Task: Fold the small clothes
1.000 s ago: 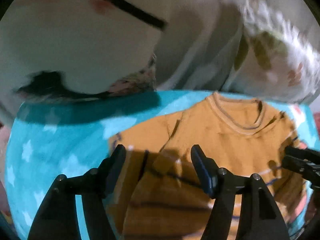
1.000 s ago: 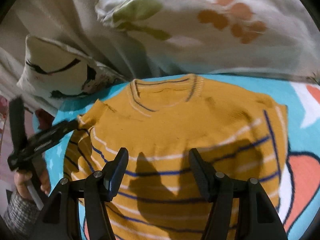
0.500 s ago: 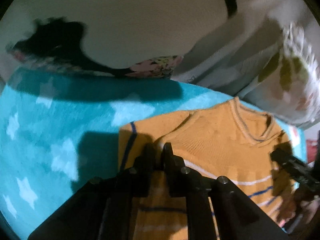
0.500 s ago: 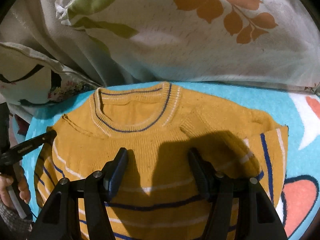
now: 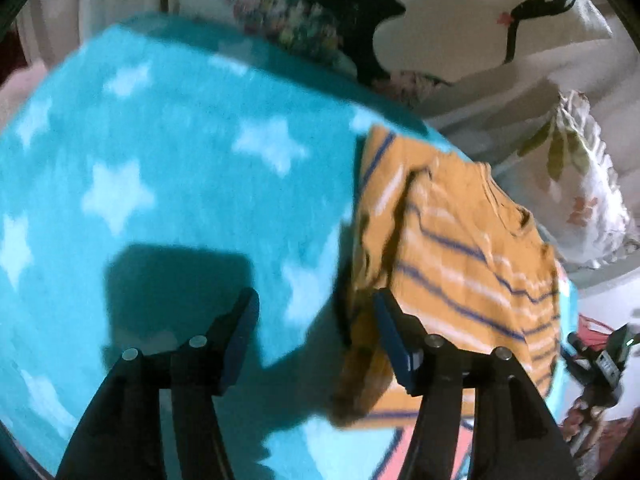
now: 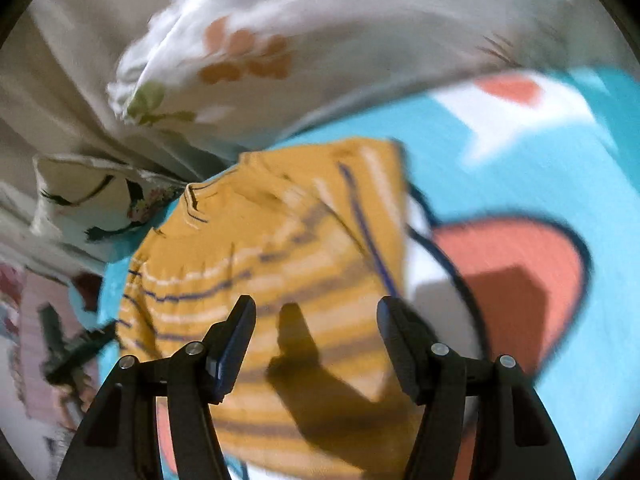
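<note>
A mustard sweater (image 5: pixel 460 248) with blue and white stripes lies on the teal blanket (image 5: pixel 160 160), neck toward the pillows. My left gripper (image 5: pixel 316 308) hangs over bare blanket just left of the sweater's edge. Its jaws are opening and nothing is between them. In the right wrist view the sweater (image 6: pixel 280 240) fills the middle. My right gripper (image 6: pixel 316 312) hovers over its lower right part, jaws opening, gripping nothing. The left gripper (image 6: pixel 72 352) shows as a blur at the left edge, and the right gripper (image 5: pixel 600 360) at the far right of the left wrist view.
A white pillow with a black eyelash print (image 5: pixel 500 20) and a leaf-print pillow (image 6: pixel 240 60) lie against the blanket's far side. The blanket carries white stars on the left and a large orange cartoon shape (image 6: pixel 520 272) right of the sweater.
My left gripper, shut over the sweater's left shoulder half a second ago, has opened and swung left off the garment. My right gripper has shifted toward the sweater's right side and rolled.
</note>
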The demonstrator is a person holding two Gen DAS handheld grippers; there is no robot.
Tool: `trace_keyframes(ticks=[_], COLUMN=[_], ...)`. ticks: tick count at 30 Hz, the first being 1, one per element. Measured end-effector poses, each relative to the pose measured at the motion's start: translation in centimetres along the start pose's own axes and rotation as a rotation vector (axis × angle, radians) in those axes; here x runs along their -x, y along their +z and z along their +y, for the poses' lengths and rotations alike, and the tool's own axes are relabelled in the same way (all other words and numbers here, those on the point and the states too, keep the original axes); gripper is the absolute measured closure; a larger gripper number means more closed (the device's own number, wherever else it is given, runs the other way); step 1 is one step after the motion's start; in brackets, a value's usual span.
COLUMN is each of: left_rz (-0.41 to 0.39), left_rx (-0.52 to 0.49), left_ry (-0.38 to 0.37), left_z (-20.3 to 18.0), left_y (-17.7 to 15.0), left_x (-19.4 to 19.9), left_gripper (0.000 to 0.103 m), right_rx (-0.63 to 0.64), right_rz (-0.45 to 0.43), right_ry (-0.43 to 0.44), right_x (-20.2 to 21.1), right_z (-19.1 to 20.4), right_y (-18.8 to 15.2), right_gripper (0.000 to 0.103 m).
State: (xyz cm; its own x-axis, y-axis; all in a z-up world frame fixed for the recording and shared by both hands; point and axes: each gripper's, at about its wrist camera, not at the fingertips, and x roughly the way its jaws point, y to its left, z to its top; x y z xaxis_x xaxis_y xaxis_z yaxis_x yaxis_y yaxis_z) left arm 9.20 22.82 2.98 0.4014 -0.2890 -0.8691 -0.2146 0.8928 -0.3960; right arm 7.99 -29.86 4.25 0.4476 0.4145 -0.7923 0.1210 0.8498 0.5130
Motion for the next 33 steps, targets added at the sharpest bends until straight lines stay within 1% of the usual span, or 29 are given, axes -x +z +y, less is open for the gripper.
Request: trace_keyframes(ticks=[3,5,6,7,8,10,11,12,13,14,15,16,17,18,19,20,21,23,25,28,30,32,33], left_rz=[0.01,0.017,0.015,0.008,0.002,0.008,0.013,0.022,0.031,0.06,0.074,0.073,0.066,0.059,0.052,0.047,0.041,0.034,0.029,0.038,0.048,0.022,0.005], left_rx=[0.029,0.037,0.033,0.027,0.02,0.012,0.006,0.0,-0.005,-0.004,0.005,0.012,0.006,0.006,0.01,0.014,0.021,0.037,0.048,0.07,0.108,0.109,0.101], left_ry=[-0.073,-0.115,-0.123,-0.12,-0.115,-0.104,-0.089,-0.071,-0.059,-0.05,-0.05,-0.045,-0.023,-0.017,-0.013,-0.014,-0.022,-0.028,-0.017,0.009,0.022,0.055,0.066], left_z=[0.2,0.0,-0.4,-1.0,-1.5,-2.2,-2.5,-2.9,-3.2,-3.6,-3.7,-3.8,-4.0,-4.0,-3.9,-3.7,-3.5,-2.7,-2.1,-0.3,1.0,1.5,1.6], left_y=[-1.6,-2.2,-2.4,-2.6,-2.8,-3.3,-3.3,-3.4,-3.3,-3.4,-3.4,-3.4,-3.4,-3.5,-3.7,-3.7,-3.8,-4.2,-4.8,-5.6,-6.0,-6.4,-6.5], left_x=[-0.6,-1.1,-1.4,-1.7,-1.9,-1.8,-1.5,-1.7,-2.0,-2.3,-2.3,-2.0,-1.3,-0.6,0.3,0.8,1.7,3.1,3.8,3.8,3.4,4.2,4.6], left_gripper=[0.034,0.031,0.028,0.025,0.024,0.024,0.024,0.031,0.06,0.075,0.086,0.093,0.094,0.099,0.099,0.099,0.1,0.103,0.103,0.103,0.103,0.102,0.093], right_rx=[-0.069,-0.099,-0.11,-0.12,-0.122,-0.101,-0.094,-0.095,-0.098,-0.102,-0.11,-0.121,-0.14,-0.177,-0.196,-0.206,-0.216,-0.22,-0.207,-0.178,-0.153,-0.173,-0.18], right_rz=[0.005,0.023,0.035,0.045,0.047,0.019,0.009,-0.001,-0.007,-0.011,-0.002,0.018,0.051,0.086,0.094,0.097,0.097,0.096,0.103,0.113,0.121,0.125,0.116], right_ry=[0.047,0.077,0.088,0.093,0.096,0.091,0.091,0.095,0.094,0.097,0.107,0.118,0.14,0.19,0.214,0.231,0.266,0.301,0.319,0.288,0.223,0.176,0.176], right_x=[1.4,1.5,1.2,0.8,0.4,0.3,0.2,0.0,-0.1,0.1,-0.1,-0.3,-0.6,-0.9,-0.7,-0.5,0.1,1.2,2.4,2.9,2.5,2.0,2.1], right_z=[-2.4,-3.3,-3.5,-3.5,-3.3,-2.5,-2.2,-1.9,-1.8,-2.0,-2.0,-2.2,-2.5,-3.2,-3.6,-3.8,-3.9,-4.0,-3.9,-4.1,-4.3,-4.9,-5.0], right_y=[-2.4,-3.9,-4.6,-5.2,-5.5,-5.8,-5.8,-5.8,-5.8,-5.8,-5.7,-5.6,-5.4,-5.4,-5.3,-5.3,-5.2,-5.2,-5.4,-6.1,-6.6,-6.9,-6.9], right_gripper=[0.03,0.03,0.03,0.029,0.027,0.021,0.02,0.02,0.02,0.023,0.038,0.062,0.076,0.079,0.084,0.087,0.087,0.089,0.091,0.091,0.088,0.087,0.086])
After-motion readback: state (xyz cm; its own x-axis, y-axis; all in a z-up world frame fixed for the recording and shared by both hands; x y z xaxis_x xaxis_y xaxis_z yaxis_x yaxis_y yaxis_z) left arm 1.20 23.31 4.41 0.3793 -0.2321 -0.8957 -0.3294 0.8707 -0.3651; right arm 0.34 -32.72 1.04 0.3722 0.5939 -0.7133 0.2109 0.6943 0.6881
